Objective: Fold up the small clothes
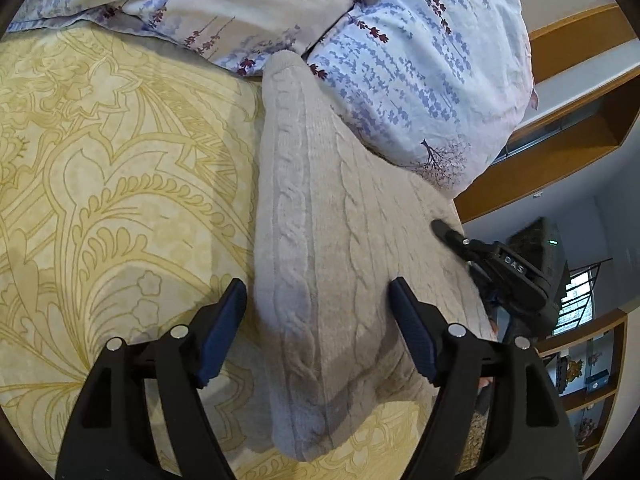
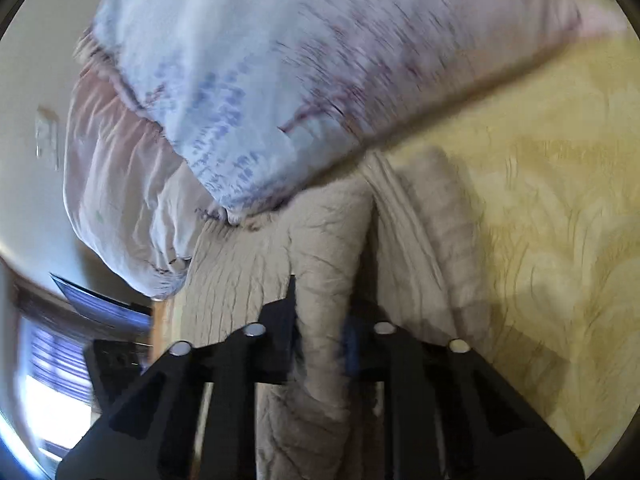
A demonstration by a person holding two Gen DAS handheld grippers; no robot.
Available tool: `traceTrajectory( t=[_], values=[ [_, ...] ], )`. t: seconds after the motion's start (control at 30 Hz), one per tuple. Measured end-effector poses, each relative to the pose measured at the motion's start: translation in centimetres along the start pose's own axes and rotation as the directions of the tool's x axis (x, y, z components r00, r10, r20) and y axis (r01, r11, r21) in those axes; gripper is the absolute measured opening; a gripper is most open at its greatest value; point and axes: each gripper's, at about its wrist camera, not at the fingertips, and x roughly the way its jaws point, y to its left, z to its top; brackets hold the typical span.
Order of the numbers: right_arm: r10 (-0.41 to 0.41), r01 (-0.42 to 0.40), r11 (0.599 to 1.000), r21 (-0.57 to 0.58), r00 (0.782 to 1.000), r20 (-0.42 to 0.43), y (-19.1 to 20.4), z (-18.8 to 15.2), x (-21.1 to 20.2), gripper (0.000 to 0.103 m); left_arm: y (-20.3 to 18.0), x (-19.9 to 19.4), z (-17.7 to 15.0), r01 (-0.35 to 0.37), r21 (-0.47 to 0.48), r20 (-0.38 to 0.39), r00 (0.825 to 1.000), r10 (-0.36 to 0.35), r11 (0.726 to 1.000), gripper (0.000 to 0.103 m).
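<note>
A beige cable-knit sweater (image 1: 332, 240) lies on the yellow patterned bedsheet (image 1: 120, 200). It is folded lengthwise and runs away from me. My left gripper (image 1: 318, 300) is open, its blue-padded fingers (image 1: 224, 332) astride the near part of the sweater, just above it. My right gripper (image 1: 452, 236) shows in the left wrist view at the sweater's right edge. In the blurred right wrist view, my right gripper (image 2: 322, 320) is shut on a raised fold of the sweater (image 2: 324, 264).
A floral blue and white duvet (image 1: 420, 60) is bunched at the far end of the sweater and touches it; it also shows in the right wrist view (image 2: 260, 80). Wooden shelves (image 1: 580, 120) and a window stand past the bed's right edge.
</note>
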Motion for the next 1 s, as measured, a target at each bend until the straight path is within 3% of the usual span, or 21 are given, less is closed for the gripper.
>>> traceTrajectory(
  t=[0.03, 0.07, 0.13, 0.23, 0.33, 0.47, 0.53, 0.63, 0.8, 0.87, 0.93, 1.0],
  values=[
    [-0.050, 0.061, 0.986, -0.157, 0.996, 0.073, 2.8, -0.7, -1.2, 0.016, 0.0, 0.0, 0.0, 0.003, -0.001, -0.001, 1.000, -0.003, 1.000, 0.074],
    [-0.066, 0.093, 0.965, -0.245, 0.991, 0.117, 4.2, -1.2, -1.8, 0.015, 0.0, 0.0, 0.0, 0.006, -0.001, -0.001, 1.000, -0.006, 1.000, 0.074],
    [-0.111, 0.216, 0.853, -0.476, 0.965, 0.239, 9.0, -3.3, -3.2, 0.015, 0.0, -0.2, 0.0, 0.005, 0.000, -0.002, 1.000, -0.005, 1.000, 0.074],
    [-0.159, 0.380, 0.680, -0.627, 0.911, 0.380, 12.5, -5.7, -3.9, 0.014, -0.2, -0.2, -0.1, 0.001, 0.006, -0.005, 1.000, -0.001, 1.000, 0.075],
    [-0.203, 0.497, 0.594, -0.633, 0.853, 0.480, 12.7, -6.0, -4.8, 0.013, -0.2, -0.3, -0.4, 0.017, 0.006, -0.010, 1.000, -0.017, 1.000, 0.078],
    [-0.304, 0.538, 0.629, -0.561, 0.835, 0.459, 9.4, -3.9, -4.6, 0.012, -1.1, -0.1, -0.9, 0.030, 0.043, -0.032, 0.999, -0.029, 0.999, 0.078],
    [-0.343, 0.525, 0.674, -0.520, 0.845, 0.410, 6.9, -3.2, -4.2, 0.012, -1.5, 0.3, -1.2, 0.032, 0.063, -0.047, 0.998, -0.029, 0.997, 0.078],
    [-0.333, 0.470, 0.753, -0.461, 0.876, 0.348, 4.4, -2.9, -4.2, 0.011, -2.0, 0.8, -1.6, 0.037, 0.083, -0.065, 0.997, -0.032, 0.996, 0.078],
    [-0.330, 0.438, 0.801, -0.407, 0.892, 0.309, 2.8, -2.0, -3.6, 0.011, -2.1, 0.9, -1.9, 0.043, 0.089, -0.072, 0.997, -0.037, 0.995, 0.077],
    [-0.361, 0.419, 0.838, -0.349, 0.906, 0.222, 0.8, -1.3, -2.3, 0.011, -2.2, 0.9, -2.1, 0.042, 0.090, -0.075, 0.997, -0.035, 0.995, 0.077],
    [-0.347, 0.384, 0.883, -0.272, 0.922, 0.173, -1.0, -1.0, -2.3, 0.019, -2.1, 0.7, -2.4, 0.046, 0.087, -0.083, 0.996, -0.039, 0.995, 0.077],
    [-0.360, 0.401, 0.893, -0.204, 0.909, 0.212, -1.4, -1.3, -4.4, 0.032, -2.0, 0.4, -2.7, 0.050, 0.086, -0.082, 0.996, -0.043, 0.995, 0.077]
  ],
)
